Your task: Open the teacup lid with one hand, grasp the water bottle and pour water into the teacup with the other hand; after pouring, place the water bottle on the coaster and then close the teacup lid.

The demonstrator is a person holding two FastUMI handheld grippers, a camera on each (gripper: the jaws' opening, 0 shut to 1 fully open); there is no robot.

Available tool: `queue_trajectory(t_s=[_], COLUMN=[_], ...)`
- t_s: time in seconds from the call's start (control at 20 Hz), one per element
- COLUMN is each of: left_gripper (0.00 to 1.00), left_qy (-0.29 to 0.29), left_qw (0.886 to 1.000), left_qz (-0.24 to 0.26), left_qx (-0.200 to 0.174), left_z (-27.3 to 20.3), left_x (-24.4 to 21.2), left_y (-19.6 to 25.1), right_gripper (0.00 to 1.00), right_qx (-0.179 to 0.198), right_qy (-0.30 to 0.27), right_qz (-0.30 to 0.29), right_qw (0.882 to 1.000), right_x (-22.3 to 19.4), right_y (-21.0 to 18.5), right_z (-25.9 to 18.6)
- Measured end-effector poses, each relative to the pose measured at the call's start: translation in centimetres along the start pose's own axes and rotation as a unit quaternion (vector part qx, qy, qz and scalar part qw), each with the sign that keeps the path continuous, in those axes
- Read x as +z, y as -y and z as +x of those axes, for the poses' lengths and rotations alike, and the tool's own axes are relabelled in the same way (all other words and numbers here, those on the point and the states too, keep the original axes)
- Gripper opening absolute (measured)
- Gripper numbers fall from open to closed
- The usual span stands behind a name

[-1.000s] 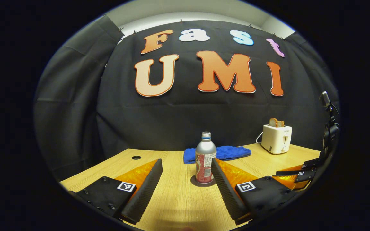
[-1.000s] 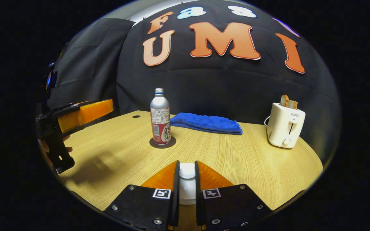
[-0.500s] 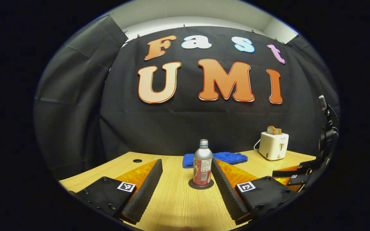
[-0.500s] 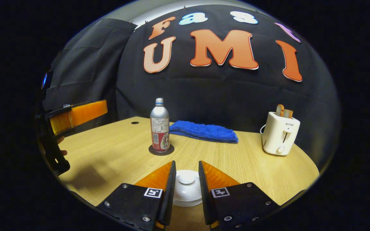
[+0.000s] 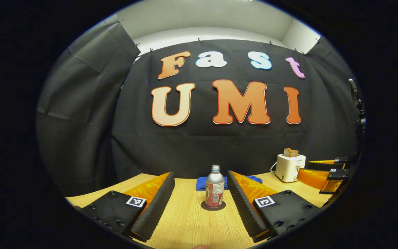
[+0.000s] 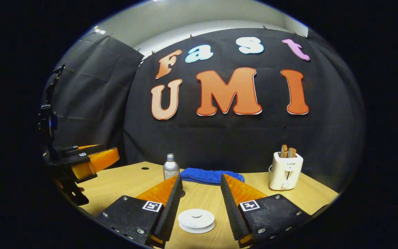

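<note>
Right tool [image 6: 199,188] withdrawn, wooden table [image 6: 133,178], black-draped booth

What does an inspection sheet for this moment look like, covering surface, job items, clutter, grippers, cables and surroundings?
Surface: wooden table, round hole near its far left.
Job's things: water bottle upright on dark coaster; white teacup lid in place, between the right gripper's fingers, untouched.
Clutter: blue towel; white toaster with toast.
Grippers: left gripper open; right gripper open.
Cables: white cord behind the toaster.
Surroundings: black cloth wall.
</note>
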State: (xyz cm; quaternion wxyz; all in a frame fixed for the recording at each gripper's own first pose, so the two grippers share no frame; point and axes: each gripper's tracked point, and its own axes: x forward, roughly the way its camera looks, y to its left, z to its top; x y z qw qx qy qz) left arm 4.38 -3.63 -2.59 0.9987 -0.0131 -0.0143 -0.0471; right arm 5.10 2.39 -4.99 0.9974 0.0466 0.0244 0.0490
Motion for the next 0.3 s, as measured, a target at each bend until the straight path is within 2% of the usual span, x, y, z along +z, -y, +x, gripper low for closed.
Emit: queue_trajectory(t_s=[0.2, 0.25, 0.3], left_gripper=[0.98, 0.98, 0.98], left_qy=[-0.003, -0.003, -0.004], left_qw=[1.0, 1.0, 1.0], left_qz=[0.001, -0.002, -0.007], left_qx=[0.015, 0.018, 0.018], left_z=[-0.7, -0.8, -0.9], left_x=[0.1, 0.2, 0.1], left_y=[-0.5, -0.6, -0.5], right_gripper=[0.77, 0.75, 0.82], right_qx=[-0.007, -0.01, -0.011], right_qy=[0.023, 0.026, 0.027], right_qz=[-0.01, -0.013, -0.016], right_qw=[1.0, 1.0, 0.999], right_x=[1.5, 1.7, 1.7], right_y=[0.5, 0.7, 0.9], right_z=[-1.4, -1.6, -1.9])
